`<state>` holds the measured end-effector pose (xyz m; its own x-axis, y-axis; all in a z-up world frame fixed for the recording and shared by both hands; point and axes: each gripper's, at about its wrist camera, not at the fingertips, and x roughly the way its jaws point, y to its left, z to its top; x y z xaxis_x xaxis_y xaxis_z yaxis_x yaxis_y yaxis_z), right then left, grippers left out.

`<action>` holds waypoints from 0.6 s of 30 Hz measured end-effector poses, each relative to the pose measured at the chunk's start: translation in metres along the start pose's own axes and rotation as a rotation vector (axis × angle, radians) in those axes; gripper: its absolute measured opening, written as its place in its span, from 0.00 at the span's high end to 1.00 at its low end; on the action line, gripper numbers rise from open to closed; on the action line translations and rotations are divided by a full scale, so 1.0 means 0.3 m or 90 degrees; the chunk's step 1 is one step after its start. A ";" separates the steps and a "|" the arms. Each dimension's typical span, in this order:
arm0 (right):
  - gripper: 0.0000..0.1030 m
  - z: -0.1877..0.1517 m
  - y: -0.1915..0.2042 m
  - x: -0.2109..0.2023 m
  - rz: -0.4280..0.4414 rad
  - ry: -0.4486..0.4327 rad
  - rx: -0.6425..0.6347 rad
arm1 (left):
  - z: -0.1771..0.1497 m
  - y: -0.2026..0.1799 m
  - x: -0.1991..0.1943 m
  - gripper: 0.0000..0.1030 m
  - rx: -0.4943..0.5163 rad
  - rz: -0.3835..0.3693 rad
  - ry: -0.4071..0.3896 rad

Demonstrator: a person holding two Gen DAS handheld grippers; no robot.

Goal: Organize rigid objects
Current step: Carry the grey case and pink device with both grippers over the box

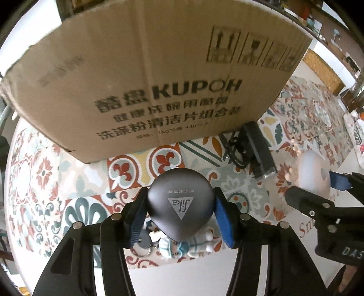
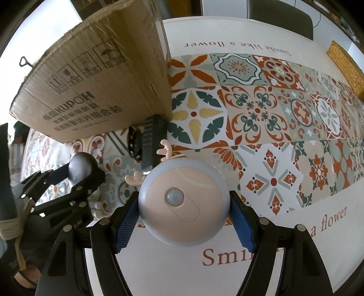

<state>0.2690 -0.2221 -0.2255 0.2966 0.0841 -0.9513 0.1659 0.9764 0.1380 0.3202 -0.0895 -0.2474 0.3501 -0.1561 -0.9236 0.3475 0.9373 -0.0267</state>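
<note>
With our left gripper (image 1: 180, 213) clamped on the dark case (image 1: 180, 203) and our right gripper (image 2: 183, 210) clamped on the antlered night light (image 2: 183, 202), we should lift both clear of the cardboard box (image 1: 145, 75) rim before releasing.

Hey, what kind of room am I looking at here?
Probably a home dining area: a table under a tile-patterned tablecloth printed "Smile like a flower", a dark chair back behind it, and a cardboard box among household knick-knacks.
</note>
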 end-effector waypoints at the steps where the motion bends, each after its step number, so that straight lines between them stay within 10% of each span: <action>1: 0.28 0.001 0.003 -0.007 0.001 -0.003 -0.001 | -0.005 0.005 -0.016 0.47 -0.003 0.002 -0.004; 18: 0.28 -0.003 0.089 -0.211 0.036 -0.079 -0.034 | -0.042 0.128 -0.308 0.47 -0.057 0.003 -0.086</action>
<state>0.2537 -0.2011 -0.1620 0.4182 0.1176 -0.9007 0.0962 0.9803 0.1726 0.2903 -0.0352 -0.1679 0.4672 -0.1857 -0.8645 0.2683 0.9614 -0.0615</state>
